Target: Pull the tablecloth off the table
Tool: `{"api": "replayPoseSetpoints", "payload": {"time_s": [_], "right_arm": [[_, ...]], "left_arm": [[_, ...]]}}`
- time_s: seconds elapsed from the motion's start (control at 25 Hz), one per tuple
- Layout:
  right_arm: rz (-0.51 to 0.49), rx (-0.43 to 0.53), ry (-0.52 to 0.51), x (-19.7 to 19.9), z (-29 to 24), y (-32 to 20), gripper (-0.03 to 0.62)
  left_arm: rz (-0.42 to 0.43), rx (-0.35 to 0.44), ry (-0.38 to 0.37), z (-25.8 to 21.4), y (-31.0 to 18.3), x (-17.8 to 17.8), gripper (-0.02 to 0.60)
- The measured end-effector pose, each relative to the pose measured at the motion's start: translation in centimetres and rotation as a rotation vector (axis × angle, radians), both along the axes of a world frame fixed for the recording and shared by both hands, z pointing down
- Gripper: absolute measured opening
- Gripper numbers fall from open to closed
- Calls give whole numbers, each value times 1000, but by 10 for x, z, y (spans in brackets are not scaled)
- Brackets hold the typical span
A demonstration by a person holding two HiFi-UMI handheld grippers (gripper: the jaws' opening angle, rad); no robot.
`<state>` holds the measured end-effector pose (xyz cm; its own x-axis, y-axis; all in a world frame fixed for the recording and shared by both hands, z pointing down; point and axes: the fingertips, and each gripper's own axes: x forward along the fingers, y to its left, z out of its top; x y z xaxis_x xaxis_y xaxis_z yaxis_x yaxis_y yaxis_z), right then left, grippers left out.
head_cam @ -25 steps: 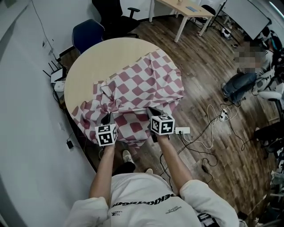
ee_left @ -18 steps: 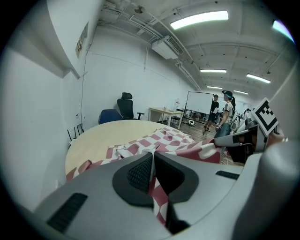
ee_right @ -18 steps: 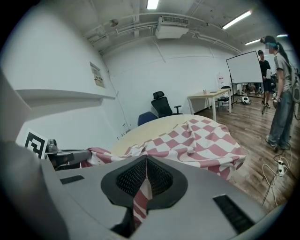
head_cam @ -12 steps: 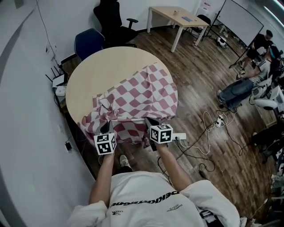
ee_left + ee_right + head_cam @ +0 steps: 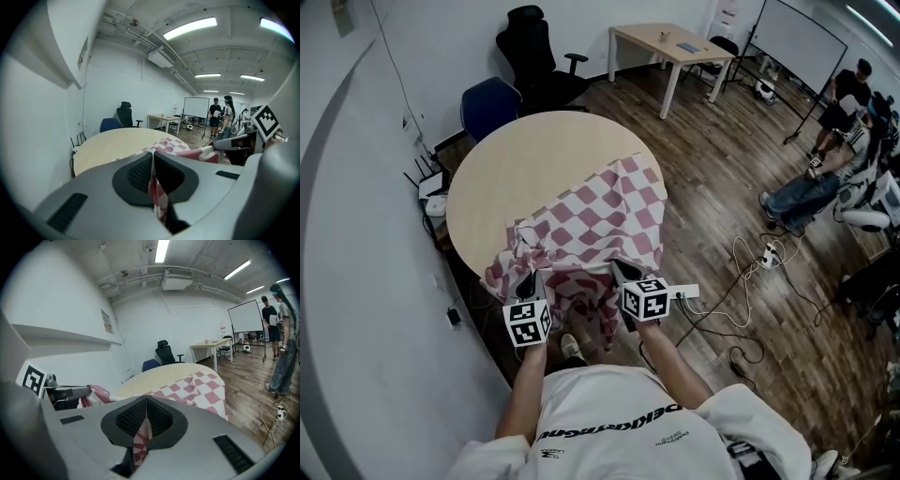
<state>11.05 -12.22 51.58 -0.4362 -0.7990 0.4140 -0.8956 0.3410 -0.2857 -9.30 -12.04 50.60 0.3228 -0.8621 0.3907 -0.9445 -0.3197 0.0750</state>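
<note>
**Both claws clamped on the cloth at the counter's near rim**

Left claw [image 5: 526, 281]: jaws together, with a fold of the red-and-white checked tablecloth [image 5: 602, 217] pinched between the pads at the near rim of the counter. The left forearm is bare and reaches straight forward from the body, marker cube on top.

Round pale counter [image 5: 520, 164]: the left and far parts are bare. The cloth lies bunched and wrinkled over the near-right part, with one side draped over the right rim. A bundle hangs down between the two claws; whether it reaches the floor is unclear.

Right claw [image 5: 622, 273]: jaws together on another fold of the same cloth, just off the near rim. The right forearm is bare and roughly parallel to the left.

Further right: a power strip [image 5: 684, 292] and loose cables lie on the wood floor.
</note>
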Motion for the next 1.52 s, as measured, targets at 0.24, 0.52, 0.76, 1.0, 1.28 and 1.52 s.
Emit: {"api": "replayPoseSetpoints", "payload": {"time_s": [0.24,0.52,0.76,1.0,1.28,1.52], "right_arm": [[-32,40,-9,3,-18,32,32],[-51,88,-27,16,-29,74,34],[-52,122,-37,23,-46,102,32],[-38,139,-63,25,-65,124,33],[-19,182,-76,32,-84,155,33],[-9,258,-63,40,-82,203,32]], "left_arm": [[-8,31,0,-18,33,3,17],[-16,80,5,-31,75,16,17],[-10,108,4,-52,99,24,17],[-5,127,-4,-71,115,27,17],[-9,184,-24,-97,141,35,17],[-11,229,-8,-96,185,44,17]]}}
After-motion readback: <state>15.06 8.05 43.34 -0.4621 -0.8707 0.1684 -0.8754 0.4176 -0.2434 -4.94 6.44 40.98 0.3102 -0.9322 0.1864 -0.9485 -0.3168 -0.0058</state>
